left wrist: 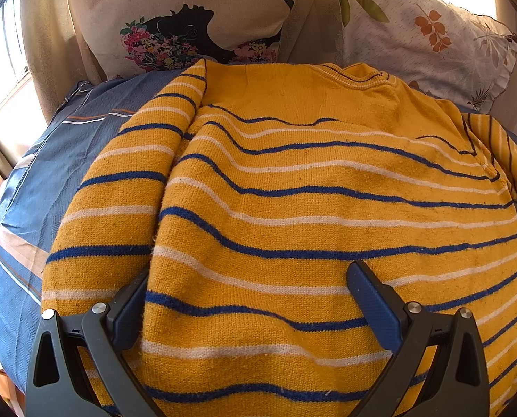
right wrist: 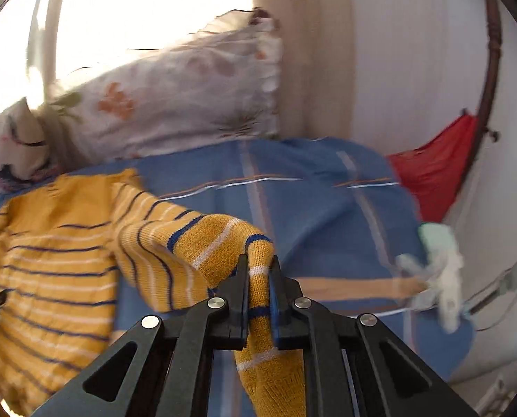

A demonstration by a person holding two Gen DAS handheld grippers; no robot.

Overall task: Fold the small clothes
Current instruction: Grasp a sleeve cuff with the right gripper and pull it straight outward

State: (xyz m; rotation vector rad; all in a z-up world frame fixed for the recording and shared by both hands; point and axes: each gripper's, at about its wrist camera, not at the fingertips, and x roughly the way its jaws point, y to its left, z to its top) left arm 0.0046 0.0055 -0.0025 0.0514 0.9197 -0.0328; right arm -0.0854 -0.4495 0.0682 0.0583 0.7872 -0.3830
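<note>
A yellow sweater (left wrist: 293, 187) with blue and white stripes lies flat on a blue bedsheet (left wrist: 32, 180). Its left sleeve (left wrist: 119, 180) is folded in along the body. My left gripper (left wrist: 248, 278) is open, low over the sweater's lower body, with one finger at the folded sleeve's edge. In the right wrist view the sweater's body (right wrist: 50, 260) lies at the left. My right gripper (right wrist: 258, 271) is shut on the right sleeve (right wrist: 203, 239) and holds it lifted above the bedsheet (right wrist: 310, 208).
Two printed pillows (left wrist: 175, 17) (left wrist: 421, 34) lean at the head of the bed. A red cloth (right wrist: 432, 173) and a pale green and white bundle (right wrist: 439, 267) lie at the bed's right edge by the wall. A bright window is behind the pillows.
</note>
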